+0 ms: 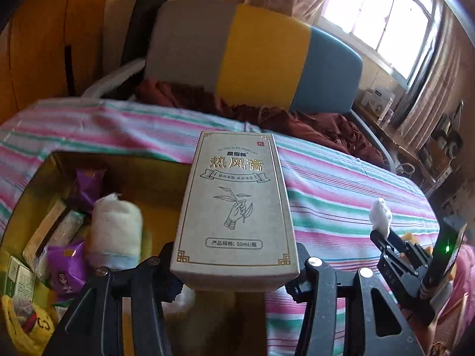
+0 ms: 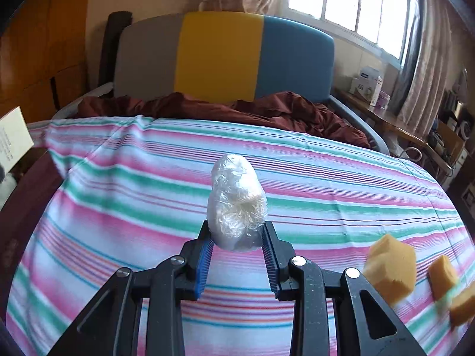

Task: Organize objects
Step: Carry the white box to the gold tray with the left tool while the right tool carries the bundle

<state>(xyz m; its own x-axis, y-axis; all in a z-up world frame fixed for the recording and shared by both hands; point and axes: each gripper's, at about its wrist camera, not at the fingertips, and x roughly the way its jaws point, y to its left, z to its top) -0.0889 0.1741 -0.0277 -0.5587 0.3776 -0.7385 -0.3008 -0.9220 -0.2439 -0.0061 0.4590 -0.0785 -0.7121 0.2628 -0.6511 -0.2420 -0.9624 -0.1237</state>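
Left tongs [image 1: 234, 270]: closed on the grey carton [image 1: 237, 207] at its near end, one jaw on each long side; I carry it face up, its far end pointing at the headboard [image 1: 252, 53].
Right tongs [image 2: 237, 237]: nearly fully closed on the plastic-wrapped white bundle [image 2: 236, 198], the blue ribbed pads [image 2: 204, 255] pinching its lower end; most of the bundle sticks out beyond the tips.
Cardboard box [image 1: 23, 184]: sits on the striped sheet [image 1: 341, 184], below and to the left of the carton in my left view; already inside are purple packets [image 1: 86, 184], a white roll [image 1: 114, 228], small cartons and a yellow bag [image 1: 26, 326].
Carton relative to box: held above the box's right portion, clear of its contents, as far as I can judge.
Bundle relative to sheet: lifted off the sheet, well to the right of the box.
Loose items: yellow sponge pieces [image 2: 389, 270] lie on the sheet, to the right of my right tongs.
Step in hand: I judge both loads are in transit to the box.
Next move: lower the carton into the free space right of the white roll and open the jaws; then swing the bundle over the rim.
Risk: the light bundle may cling to the pads.
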